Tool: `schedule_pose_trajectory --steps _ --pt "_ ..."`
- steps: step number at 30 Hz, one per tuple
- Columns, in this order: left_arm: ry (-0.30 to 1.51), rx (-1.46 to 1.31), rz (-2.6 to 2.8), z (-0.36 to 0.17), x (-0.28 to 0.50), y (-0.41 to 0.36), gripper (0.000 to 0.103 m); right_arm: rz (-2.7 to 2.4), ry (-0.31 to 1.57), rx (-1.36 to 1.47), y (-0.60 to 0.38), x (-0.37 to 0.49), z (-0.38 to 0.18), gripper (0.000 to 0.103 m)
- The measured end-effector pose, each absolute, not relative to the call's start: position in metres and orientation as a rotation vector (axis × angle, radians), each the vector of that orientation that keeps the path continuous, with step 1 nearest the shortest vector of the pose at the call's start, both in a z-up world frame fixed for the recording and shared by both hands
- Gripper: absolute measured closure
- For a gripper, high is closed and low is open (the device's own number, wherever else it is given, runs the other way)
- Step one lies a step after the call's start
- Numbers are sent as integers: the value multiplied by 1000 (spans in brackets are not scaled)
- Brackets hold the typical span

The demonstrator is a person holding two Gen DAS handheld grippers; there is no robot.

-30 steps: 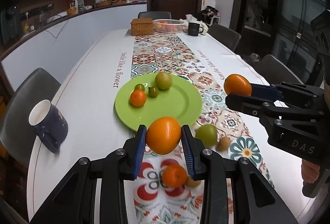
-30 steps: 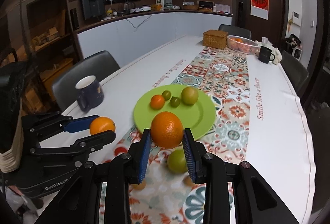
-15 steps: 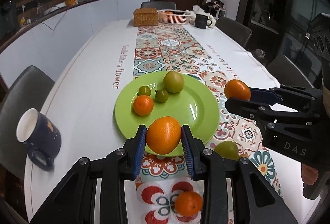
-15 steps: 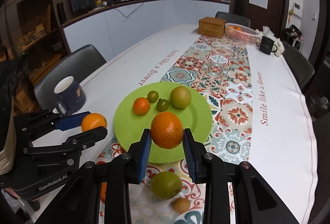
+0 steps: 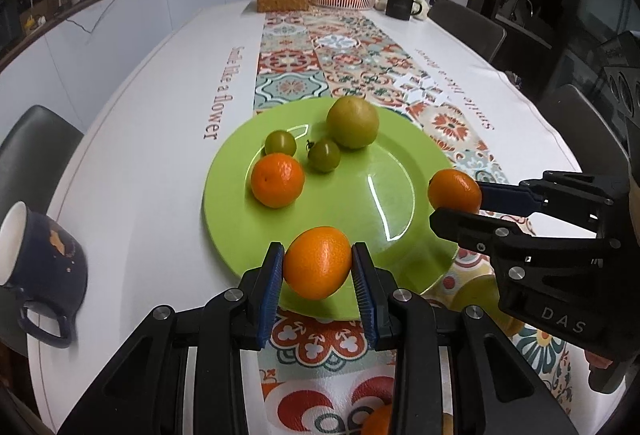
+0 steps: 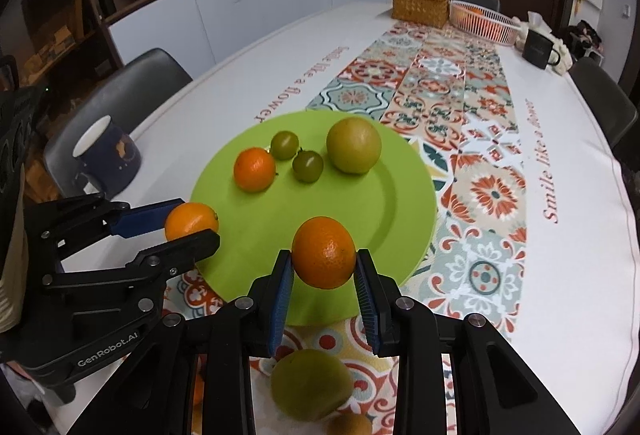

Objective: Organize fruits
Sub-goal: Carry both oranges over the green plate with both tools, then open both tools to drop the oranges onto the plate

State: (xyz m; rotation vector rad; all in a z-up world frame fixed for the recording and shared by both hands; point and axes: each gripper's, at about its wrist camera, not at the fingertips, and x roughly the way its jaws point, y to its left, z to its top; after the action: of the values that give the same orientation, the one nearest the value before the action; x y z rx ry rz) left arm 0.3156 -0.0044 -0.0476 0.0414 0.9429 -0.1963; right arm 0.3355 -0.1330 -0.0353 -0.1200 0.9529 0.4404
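**Two oranges held over the green plate**

The left claw [image 5: 318,267] is clamped on a round orange [image 5: 318,262], its blue pads pressed against both sides of the fruit, low in the centre of the left wrist view above the near rim of the round lime-green plate [image 5: 384,195]. The right claw [image 6: 324,267] grips a second round orange [image 6: 324,253] the same way, at lower centre of the right wrist view, also over the plate's near edge. Each claw shows in the other's view: the right one enters from the right edge of the left view, the left one from the left edge of the right view.

On the plate lie a small orange mandarin [image 5: 277,180], two small dark-green tomatoes [image 5: 281,143] side by side, and a larger yellow-green round fruit [image 5: 353,121] towards the far rim. The plate rests on a white surface [image 5: 152,139] with a patterned tile-print runner. A loose yellow-green fruit [image 6: 311,383] sits on the runner at the bottom of the right view. A dark blue mug [image 5: 38,259] stands at lower left of the left view.
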Motion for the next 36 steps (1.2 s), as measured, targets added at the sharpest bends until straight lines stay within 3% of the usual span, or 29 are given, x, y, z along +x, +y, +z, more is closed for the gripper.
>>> schedule_pose_trajectory --steps 4,6,8,14,23,36 --pt "963 46 -196 -54 320 -4 69 442 970 -119 -132 340 -42 71" --pt "966 43 -190 -54 320 -3 64 442 975 -116 -131 342 -44 71" --pt "950 38 -182 -50 317 -2 54 436 978 -114 -132 343 -45 63" --pt "899 63 -139 -32 294 0 47 396 909 -105 -141 323 -28 61" --pt "813 54 -123 5 253 1 33 368 807 -97 -151 280 9 48" --pt "768 39 -119 30 205 -1 23 310 725 -100 -162 226 38 39"
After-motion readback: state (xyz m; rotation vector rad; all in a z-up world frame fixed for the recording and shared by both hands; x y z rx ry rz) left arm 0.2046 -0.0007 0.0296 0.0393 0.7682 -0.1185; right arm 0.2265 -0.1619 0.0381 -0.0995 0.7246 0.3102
